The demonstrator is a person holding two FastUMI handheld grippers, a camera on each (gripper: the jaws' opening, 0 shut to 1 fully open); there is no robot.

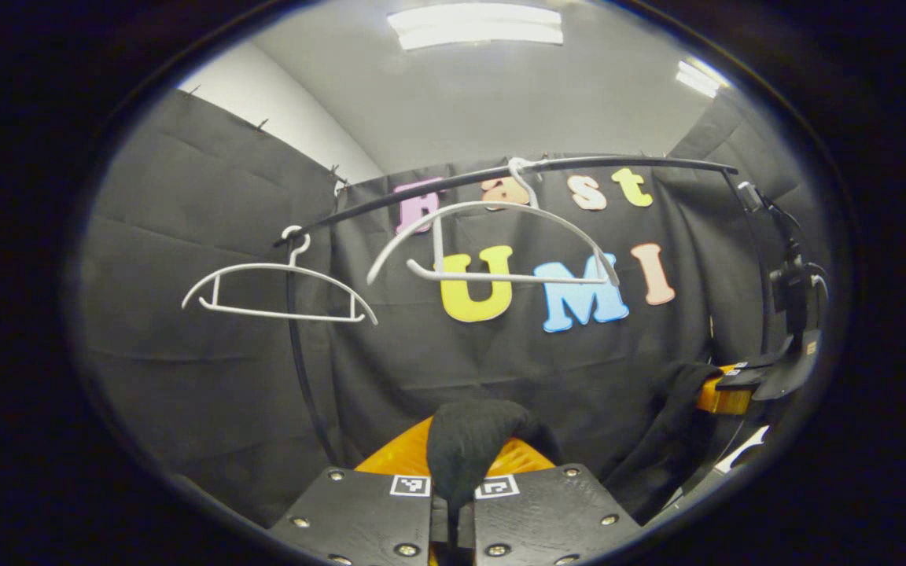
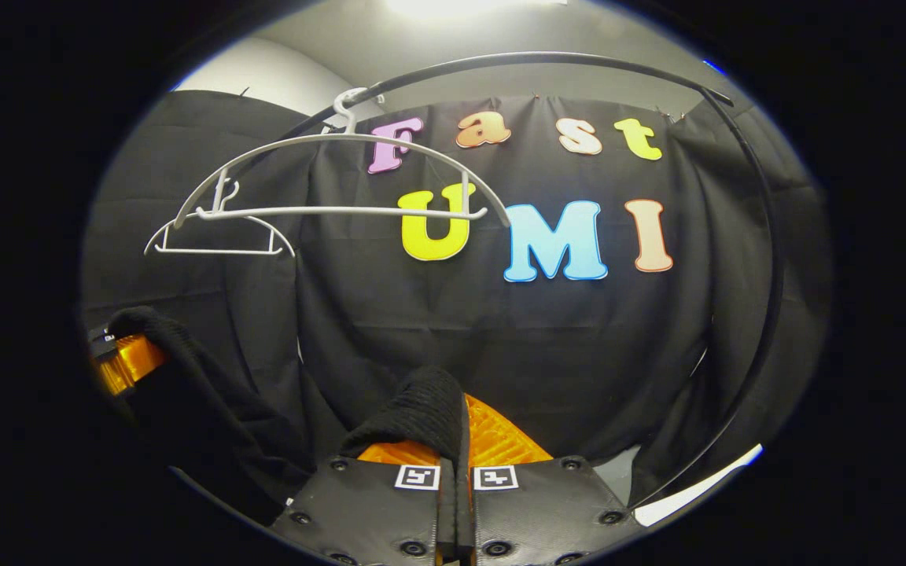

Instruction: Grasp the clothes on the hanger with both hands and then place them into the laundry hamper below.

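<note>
Black knit garment (image 1: 469,444) off white hanger (image 1: 492,236), bunched, draped low; hanger bare on rail.

Cloth-walled booth (image 1: 209,236), hanger rail (image 1: 579,163)

A black cloth wall (image 1: 209,236) hangs in folds ahead, closing the booth on both sides. Above it rise a pale wall (image 1: 280,102) and a grey ceiling (image 1: 500,102) with bright strip lights (image 1: 475,25). A dark curved rail (image 2: 547,59) arches overhead across the cloth
</note>
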